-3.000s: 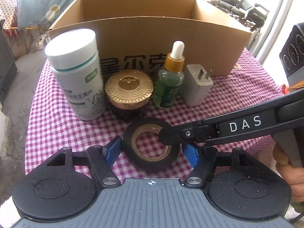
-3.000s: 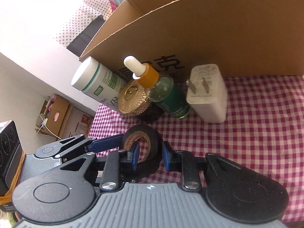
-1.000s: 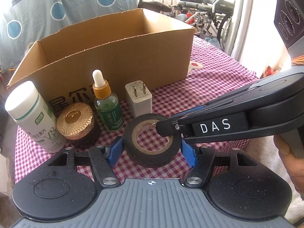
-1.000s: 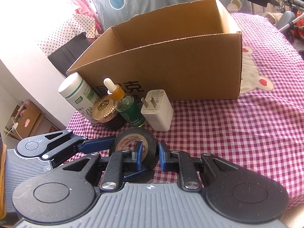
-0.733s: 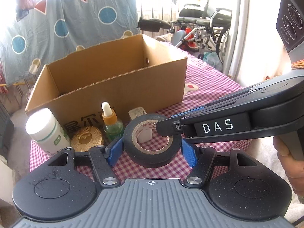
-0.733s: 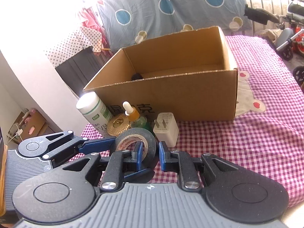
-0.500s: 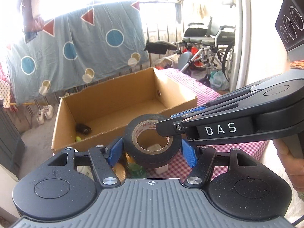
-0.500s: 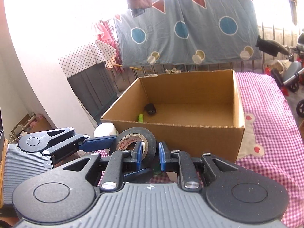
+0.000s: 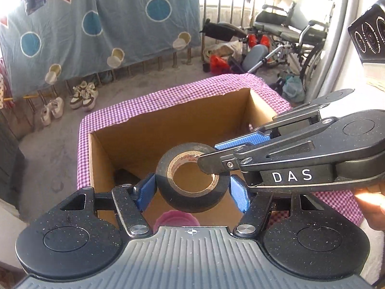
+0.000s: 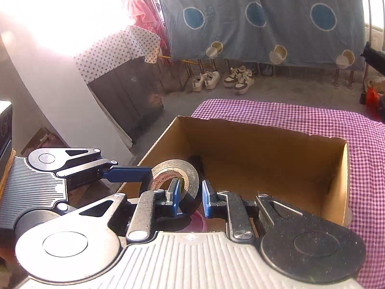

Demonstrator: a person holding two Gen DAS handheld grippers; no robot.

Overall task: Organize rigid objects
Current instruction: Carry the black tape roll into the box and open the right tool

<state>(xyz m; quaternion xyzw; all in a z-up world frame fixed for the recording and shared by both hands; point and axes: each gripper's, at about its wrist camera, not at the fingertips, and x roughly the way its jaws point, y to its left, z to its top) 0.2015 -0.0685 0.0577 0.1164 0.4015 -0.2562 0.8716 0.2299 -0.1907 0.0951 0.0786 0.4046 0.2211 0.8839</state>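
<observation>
Setting: a home balcony or covered porch, lived-in. Evidence: blue sheet [image 9: 101, 24] with circles and triangles hangs over a metal railing at 12 o'clock. Pairs of sneakers [image 10: 223, 79] stand on bare concrete floor [image 9: 48, 144] below it. Wheelchair [image 9: 296, 38] parked at 1–2 o'clock, bags and clutter beside it. Star-print cloth [image 10: 115, 50] draped over a dark cabinet at 10 o'clock. Surface covered with purple gingham cloth [image 10: 312, 118], carrying an open cardboard box [image 10: 252, 130]. Strong daylight from outside.
</observation>
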